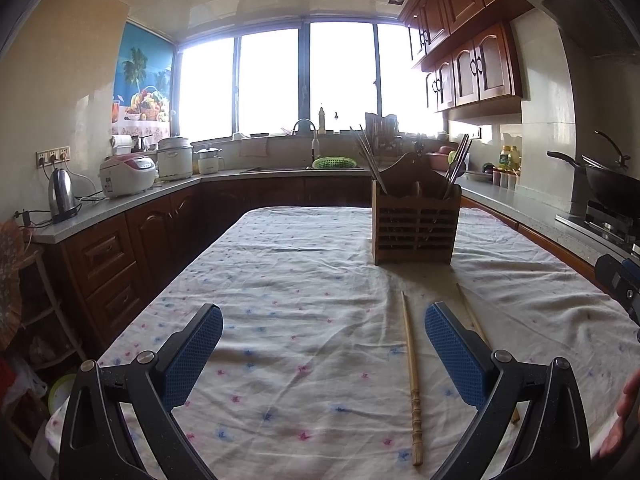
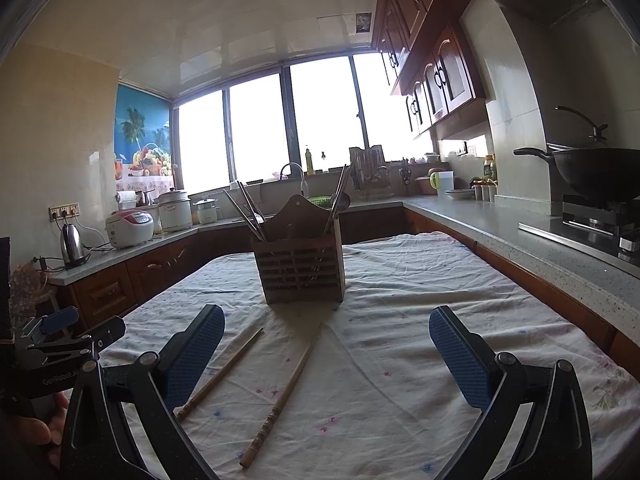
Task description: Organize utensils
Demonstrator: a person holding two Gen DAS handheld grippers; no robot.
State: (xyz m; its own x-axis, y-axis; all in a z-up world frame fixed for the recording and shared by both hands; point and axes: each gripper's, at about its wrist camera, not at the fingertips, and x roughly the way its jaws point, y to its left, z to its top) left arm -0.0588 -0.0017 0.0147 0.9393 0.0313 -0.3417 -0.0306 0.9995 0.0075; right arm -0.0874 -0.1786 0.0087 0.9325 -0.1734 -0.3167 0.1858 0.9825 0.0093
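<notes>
A wooden utensil holder (image 1: 415, 224) (image 2: 302, 266) stands on the cloth-covered table, with chopsticks and a spoon sticking up from it. Two loose bamboo chopsticks lie on the cloth in front of it. In the left wrist view one chopstick (image 1: 412, 376) lies between the fingers, near the right one; the other chopstick (image 1: 472, 320) is partly hidden behind that finger. In the right wrist view both lie toward the left: one chopstick (image 2: 220, 374) beside the left finger, the other chopstick (image 2: 282, 396) between the fingers. My left gripper (image 1: 324, 332) and right gripper (image 2: 328, 336) are open and hold nothing.
The table cloth (image 1: 304, 280) is white with small flowers. Counters run around the table: a kettle (image 1: 62, 196) and rice cooker (image 1: 128, 174) on the left, a sink at the back, a wok (image 2: 600, 174) on the stove at the right. A hand (image 2: 40, 428) shows at the edge.
</notes>
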